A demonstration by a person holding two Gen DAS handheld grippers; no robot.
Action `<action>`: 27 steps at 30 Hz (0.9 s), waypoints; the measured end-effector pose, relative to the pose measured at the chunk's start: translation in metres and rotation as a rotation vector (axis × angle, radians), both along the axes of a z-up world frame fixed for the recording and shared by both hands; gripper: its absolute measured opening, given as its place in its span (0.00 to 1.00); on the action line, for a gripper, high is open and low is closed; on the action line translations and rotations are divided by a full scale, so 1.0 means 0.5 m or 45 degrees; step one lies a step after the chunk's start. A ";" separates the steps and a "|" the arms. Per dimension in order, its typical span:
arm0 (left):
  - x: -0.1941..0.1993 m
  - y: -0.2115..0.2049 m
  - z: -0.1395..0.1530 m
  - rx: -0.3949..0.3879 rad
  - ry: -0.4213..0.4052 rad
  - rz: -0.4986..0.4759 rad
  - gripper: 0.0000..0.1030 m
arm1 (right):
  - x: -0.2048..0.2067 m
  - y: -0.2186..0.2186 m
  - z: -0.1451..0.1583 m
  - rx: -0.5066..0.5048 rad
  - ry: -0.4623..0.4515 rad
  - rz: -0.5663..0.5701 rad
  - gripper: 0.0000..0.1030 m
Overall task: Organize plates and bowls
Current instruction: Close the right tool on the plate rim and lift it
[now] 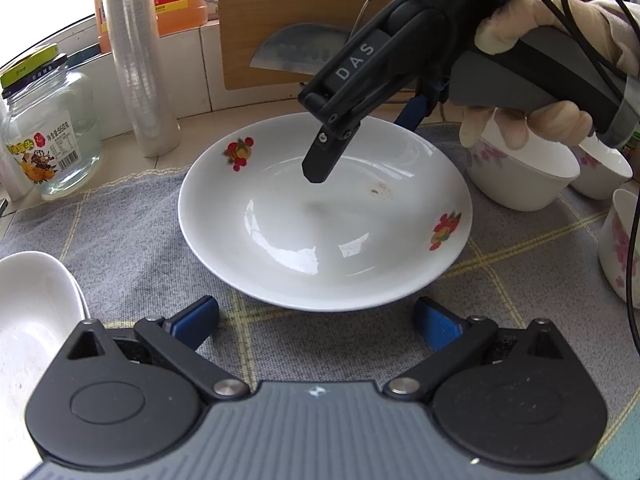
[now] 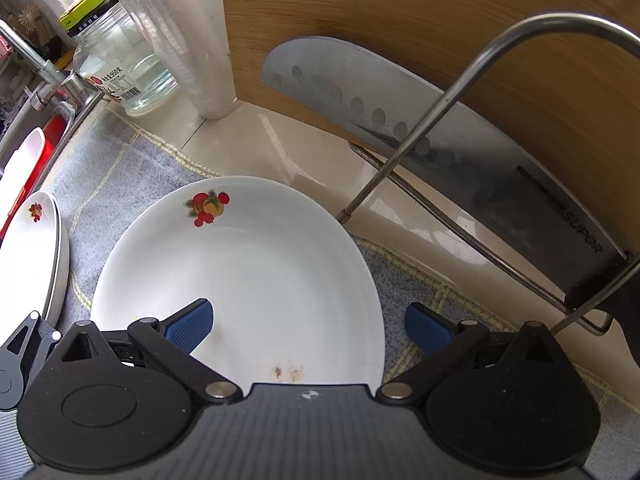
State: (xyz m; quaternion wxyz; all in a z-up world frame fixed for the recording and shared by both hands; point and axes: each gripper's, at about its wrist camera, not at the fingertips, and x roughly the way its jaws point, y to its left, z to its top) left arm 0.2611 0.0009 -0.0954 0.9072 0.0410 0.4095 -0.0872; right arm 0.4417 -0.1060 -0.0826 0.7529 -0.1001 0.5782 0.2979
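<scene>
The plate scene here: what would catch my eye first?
A white plate with fruit prints sits mid-frame on a grey checked cloth. The right gripper, held in a gloved hand, hangs open over its far rim. Behind, a cleaver leans against a wooden board.

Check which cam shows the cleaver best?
Right wrist: the cleaver shows nearly whole, blade holes and brand mark, leaning against the cutting board. Left wrist shows only a blade tip behind the right gripper.
</scene>
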 end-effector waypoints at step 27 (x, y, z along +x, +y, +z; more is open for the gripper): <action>0.024 0.008 -0.003 0.037 -0.033 -0.080 0.99 | 0.032 -0.003 0.013 0.118 0.104 0.234 0.81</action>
